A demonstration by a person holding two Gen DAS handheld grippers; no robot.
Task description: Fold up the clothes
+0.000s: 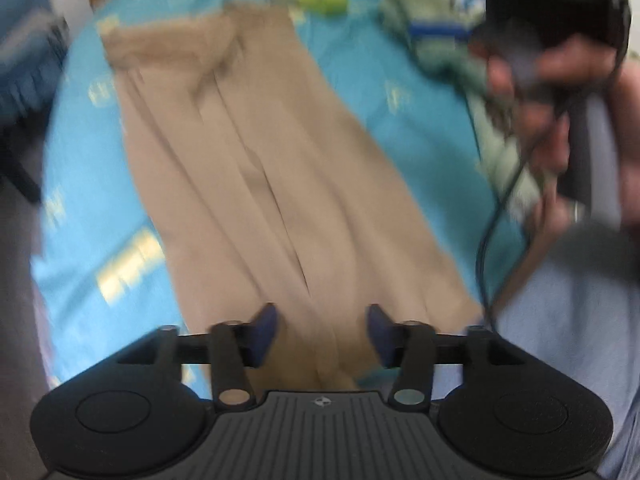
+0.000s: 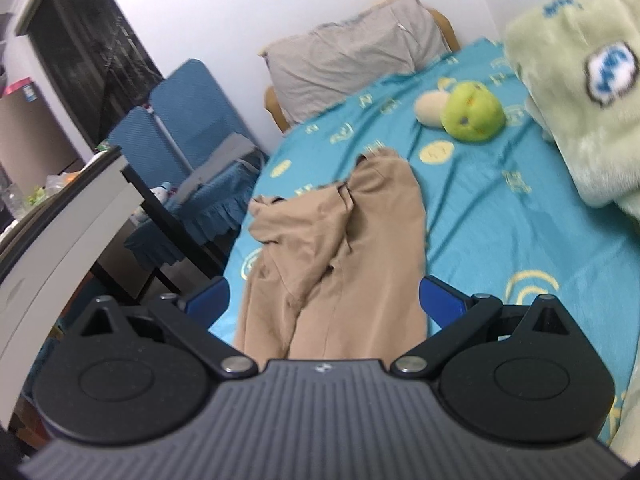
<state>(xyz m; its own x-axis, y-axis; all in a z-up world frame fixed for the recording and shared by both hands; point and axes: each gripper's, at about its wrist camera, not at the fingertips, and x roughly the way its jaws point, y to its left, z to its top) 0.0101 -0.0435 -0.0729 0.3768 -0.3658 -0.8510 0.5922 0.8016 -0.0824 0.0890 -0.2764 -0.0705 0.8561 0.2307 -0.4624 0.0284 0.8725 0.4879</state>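
Tan trousers (image 1: 256, 168) lie lengthwise on the turquoise bedsheet (image 1: 400, 120), legs side by side and running down toward the left gripper (image 1: 322, 334); waistband end far up the bed, rumpled; the left wrist view is motion-blurred, so fine creases are unclear. Left gripper jaws stand apart, blue pads either side of the trouser hem area, with fabric seen between them but the pads not pressing on it; nothing held. The person's hand (image 1: 552, 112) shows at the right edge gripping the other device's handle, a black cable (image 1: 486, 248) trailing down beside it.

In the right wrist view, the right gripper (image 2: 324, 300) is wide open, blue pads far apart, with the trousers (image 2: 340, 248) ahead and between them; no grip. The trousers' upper part is bunched, one flap folded over at the left near the bed edge. A green plush toy (image 2: 472, 112) and a cream plush (image 2: 430, 106) touch each other further up the sheet (image 2: 500, 220), well apart from the trousers. A pale green fleece blanket (image 2: 580, 100) is piled at the right; a grey pillow (image 2: 352, 52) sits at the headboard; a blue chair (image 2: 188, 120) stands beside the bed.
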